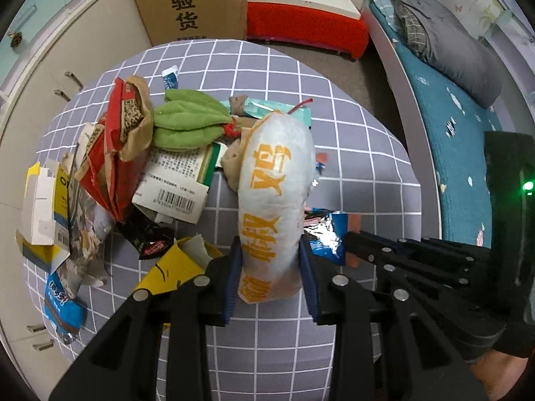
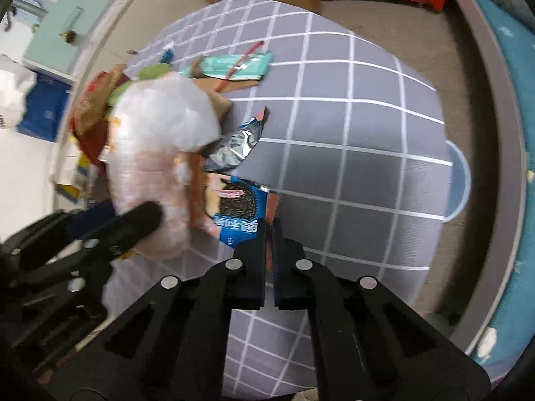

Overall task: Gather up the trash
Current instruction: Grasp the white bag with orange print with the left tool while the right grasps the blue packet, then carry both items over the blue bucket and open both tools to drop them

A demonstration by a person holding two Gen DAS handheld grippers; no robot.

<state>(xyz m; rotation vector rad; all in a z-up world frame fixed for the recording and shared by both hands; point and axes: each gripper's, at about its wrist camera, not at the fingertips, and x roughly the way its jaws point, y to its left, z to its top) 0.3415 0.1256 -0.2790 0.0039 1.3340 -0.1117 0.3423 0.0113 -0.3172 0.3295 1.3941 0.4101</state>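
My left gripper point(image 1: 271, 277) is shut on a white plastic bag with orange lettering point(image 1: 276, 200), holding its lower end above the checked table point(image 1: 267, 344). The same bag shows blurred in the right wrist view point(image 2: 157, 153). My right gripper point(image 2: 269, 257) is shut on the edge of a blue cookie wrapper point(image 2: 240, 210), also visible beside the left gripper point(image 1: 329, 234). A pile of trash lies to the left: a red torn packet point(image 1: 115, 153), a white printed box point(image 1: 177, 180), a yellow-white carton point(image 1: 43, 214), a black wrapper point(image 1: 150, 240).
A green leaf-shaped cloth point(image 1: 187, 120) and a teal packet point(image 1: 277, 110) lie further back on the table. A cardboard box point(image 1: 190, 3), a red bench point(image 1: 307, 30), a bed point(image 1: 451, 100) and white cabinets point(image 1: 60, 67) surround the table.
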